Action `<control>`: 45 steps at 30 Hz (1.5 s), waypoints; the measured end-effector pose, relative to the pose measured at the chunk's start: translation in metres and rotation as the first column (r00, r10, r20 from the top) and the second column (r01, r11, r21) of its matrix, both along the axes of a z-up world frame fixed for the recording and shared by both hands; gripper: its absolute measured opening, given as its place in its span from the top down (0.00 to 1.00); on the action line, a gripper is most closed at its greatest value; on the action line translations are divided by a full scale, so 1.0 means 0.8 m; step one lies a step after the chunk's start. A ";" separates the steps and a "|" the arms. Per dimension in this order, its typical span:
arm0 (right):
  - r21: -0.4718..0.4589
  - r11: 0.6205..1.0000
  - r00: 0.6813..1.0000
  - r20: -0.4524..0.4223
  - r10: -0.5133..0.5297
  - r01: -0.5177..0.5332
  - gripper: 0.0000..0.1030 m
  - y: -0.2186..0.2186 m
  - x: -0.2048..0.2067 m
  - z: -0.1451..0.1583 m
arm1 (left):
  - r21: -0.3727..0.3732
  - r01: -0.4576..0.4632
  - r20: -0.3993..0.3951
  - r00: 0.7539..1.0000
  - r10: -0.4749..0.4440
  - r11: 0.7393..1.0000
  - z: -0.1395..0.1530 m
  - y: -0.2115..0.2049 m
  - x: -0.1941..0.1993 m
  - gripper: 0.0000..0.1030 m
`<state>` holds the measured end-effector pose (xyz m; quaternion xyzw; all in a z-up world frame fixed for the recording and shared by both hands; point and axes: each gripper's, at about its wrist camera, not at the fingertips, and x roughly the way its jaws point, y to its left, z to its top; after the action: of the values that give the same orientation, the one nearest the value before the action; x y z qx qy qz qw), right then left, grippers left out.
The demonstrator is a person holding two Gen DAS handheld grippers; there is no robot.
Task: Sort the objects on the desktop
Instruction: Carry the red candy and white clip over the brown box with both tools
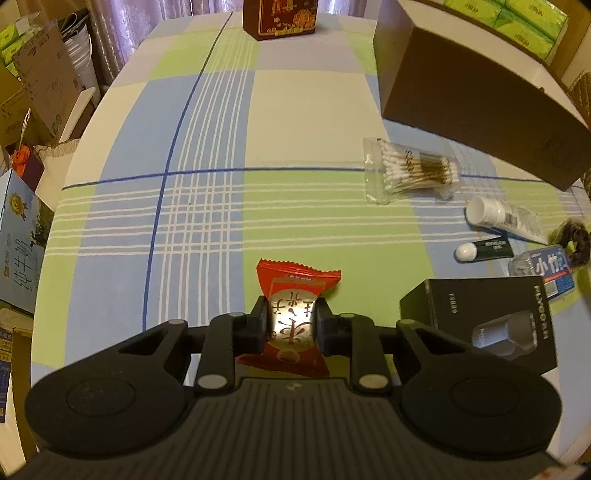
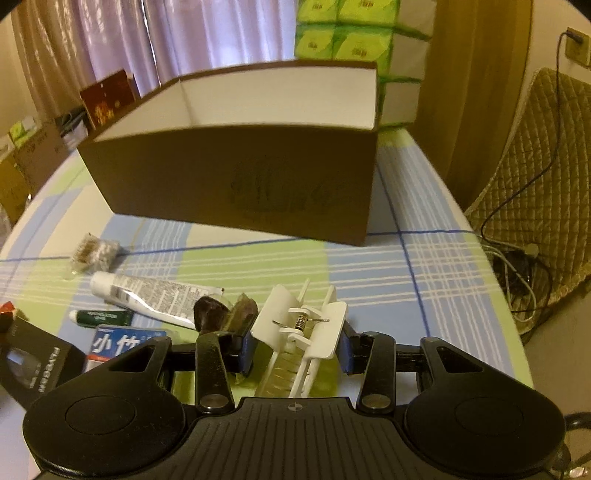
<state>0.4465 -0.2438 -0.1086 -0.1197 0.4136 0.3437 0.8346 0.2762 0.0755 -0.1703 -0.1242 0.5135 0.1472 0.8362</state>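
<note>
Your left gripper [image 1: 291,325] squeezes a red snack packet [image 1: 295,295] with a shiny silver middle. Your right gripper [image 2: 297,343] sits around a white hair clip [image 2: 306,325] with a little spring. On the checked tabletop [image 1: 221,147] lie a bag of cotton swabs [image 1: 410,170], a white tube [image 1: 498,218], a small dark green tube [image 1: 487,251], a blue pack [image 1: 546,269] and a black box [image 1: 487,321]. A big brown box [image 2: 236,184], white inside, stands open behind them.

A home room: curtains [image 2: 110,40], checked tablecloth [image 1: 221,147], stacked tissue packs [image 2: 347,33].
</note>
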 end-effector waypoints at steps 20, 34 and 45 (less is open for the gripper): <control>0.107 0.989 0.995 0.024 0.102 -0.104 0.61 0.006 0.000 0.090 | 0.019 0.158 0.210 0.965 -0.158 0.987 0.115 -0.053 0.061 0.80; 0.161 0.968 0.979 0.098 0.179 -0.193 0.61 0.051 0.050 0.144 | 0.025 0.307 0.300 0.906 -0.300 0.952 0.165 -0.117 0.176 0.80; 0.150 0.963 0.971 0.114 0.209 -0.225 0.61 0.108 0.110 0.151 | -0.017 0.353 0.295 0.896 -0.333 0.935 0.167 -0.138 0.275 0.80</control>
<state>0.5344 -0.1577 0.0126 -0.1124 0.3278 0.4594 0.8179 0.4962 -0.0350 -0.0366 -0.0809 0.4051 -0.0401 0.9098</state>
